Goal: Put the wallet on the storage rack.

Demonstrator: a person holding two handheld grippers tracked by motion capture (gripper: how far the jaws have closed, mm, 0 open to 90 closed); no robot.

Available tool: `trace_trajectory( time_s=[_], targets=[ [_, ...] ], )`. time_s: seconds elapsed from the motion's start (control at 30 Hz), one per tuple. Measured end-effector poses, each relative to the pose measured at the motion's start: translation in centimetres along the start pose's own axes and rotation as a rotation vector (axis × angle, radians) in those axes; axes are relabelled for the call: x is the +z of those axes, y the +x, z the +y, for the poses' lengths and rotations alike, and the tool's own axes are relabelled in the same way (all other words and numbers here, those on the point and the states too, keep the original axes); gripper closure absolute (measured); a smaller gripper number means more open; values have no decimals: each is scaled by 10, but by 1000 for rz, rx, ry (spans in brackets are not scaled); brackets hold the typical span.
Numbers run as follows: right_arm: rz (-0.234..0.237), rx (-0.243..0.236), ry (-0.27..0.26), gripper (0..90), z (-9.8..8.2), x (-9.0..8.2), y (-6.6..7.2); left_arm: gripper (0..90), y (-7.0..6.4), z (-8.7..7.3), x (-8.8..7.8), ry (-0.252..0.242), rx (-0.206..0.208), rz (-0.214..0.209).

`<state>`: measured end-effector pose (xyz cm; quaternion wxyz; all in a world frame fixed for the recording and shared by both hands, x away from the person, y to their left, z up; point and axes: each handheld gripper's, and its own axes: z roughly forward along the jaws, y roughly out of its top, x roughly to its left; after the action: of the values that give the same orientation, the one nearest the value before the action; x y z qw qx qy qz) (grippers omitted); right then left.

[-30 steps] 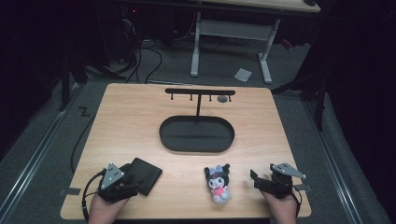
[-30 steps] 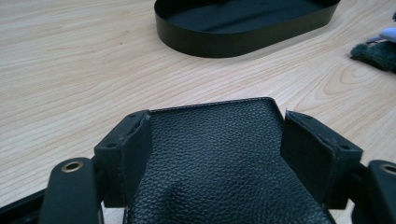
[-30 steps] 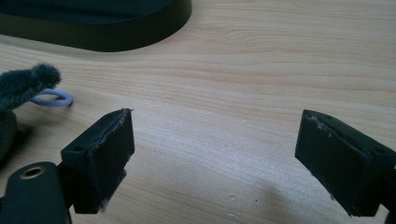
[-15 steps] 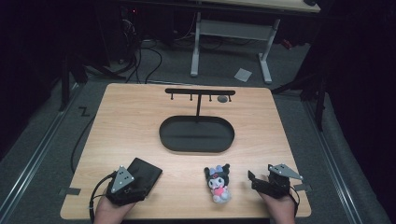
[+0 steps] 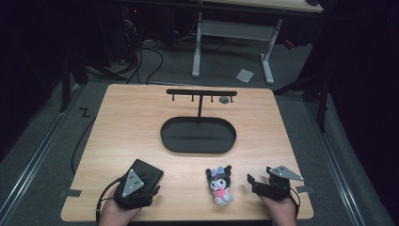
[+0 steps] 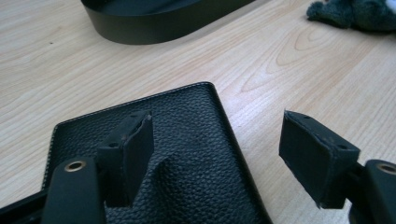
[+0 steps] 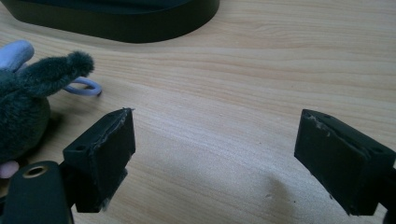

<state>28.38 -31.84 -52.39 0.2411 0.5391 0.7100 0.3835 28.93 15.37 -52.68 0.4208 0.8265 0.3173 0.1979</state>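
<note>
Black leather wallet [image 6: 177,154]: flat, light, pliable, grained. Grip at long edge. Left gripper [image 6: 219,154] jaws wide, straddling that edge; right gripper [image 7: 215,158] jaws wide, empty.

A black oval tray [image 5: 198,136] with a hook stand [image 5: 201,93] (perhaps attached) sits mid-table [image 5: 131,113].

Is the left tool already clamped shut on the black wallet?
No: the left tool is open, one jaw over the black wallet, the other over bare table.
</note>
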Motion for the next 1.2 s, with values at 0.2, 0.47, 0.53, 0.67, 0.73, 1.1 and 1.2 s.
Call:
trace_trajectory(
  time_s=[0.2,0.47,0.53,0.67,0.73,1.1,1.2],
  targets=[
    [-1,10,-3,131,-1,0,-2,278,-3,0,4,19,18,-4],
    [-8,7,-9,134,-2,0,-4,314,-6,-1,7,42,50,11],
    [-9,5,-14,136,-2,-1,-3,327,-6,-1,8,43,51,15],
    [-15,3,-31,143,-1,-3,-2,351,-5,-1,8,48,58,21],
    [-17,1,-34,143,-1,-4,-2,376,-6,-1,8,52,69,33],
    [-24,9,-40,145,-1,-5,-5,495,-8,-1,9,71,96,82],
    [-24,12,-36,145,-1,-5,-5,495,-11,-1,10,79,118,101]
  ],
)
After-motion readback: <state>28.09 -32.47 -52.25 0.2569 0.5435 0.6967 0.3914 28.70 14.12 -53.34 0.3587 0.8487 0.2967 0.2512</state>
